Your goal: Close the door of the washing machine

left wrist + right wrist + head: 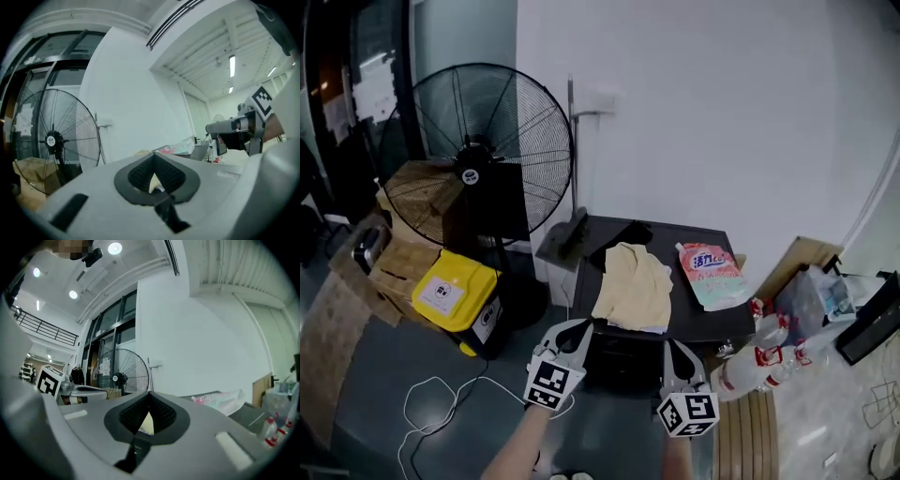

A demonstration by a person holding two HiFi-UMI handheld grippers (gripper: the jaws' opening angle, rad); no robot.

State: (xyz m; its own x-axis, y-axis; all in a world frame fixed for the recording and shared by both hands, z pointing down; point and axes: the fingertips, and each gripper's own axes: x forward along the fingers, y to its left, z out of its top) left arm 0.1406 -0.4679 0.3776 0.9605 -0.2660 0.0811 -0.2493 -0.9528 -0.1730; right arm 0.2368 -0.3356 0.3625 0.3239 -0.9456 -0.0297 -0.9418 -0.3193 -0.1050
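The dark washing machine (712,323) stands against the white wall in the head view. A pale yellow cloth (633,286) and a pink detergent pouch (711,272) lie on its top. Its front (623,361) is in shadow, so I cannot tell how the door stands. My left gripper (575,326) and right gripper (675,345) are held side by side in front of the machine, both pointing at it and touching nothing. In the left gripper view the left gripper (153,154) is shut and holds nothing. In the right gripper view the right gripper (149,393) is likewise shut and holds nothing.
A big standing fan (487,155) is to the left of the machine, with a yellow-lidded bin (455,291) and cardboard boxes (394,262) beside it. A white cable (441,403) lies on the floor. Plastic bottles (759,361) and a wooden board (802,258) are at the right.
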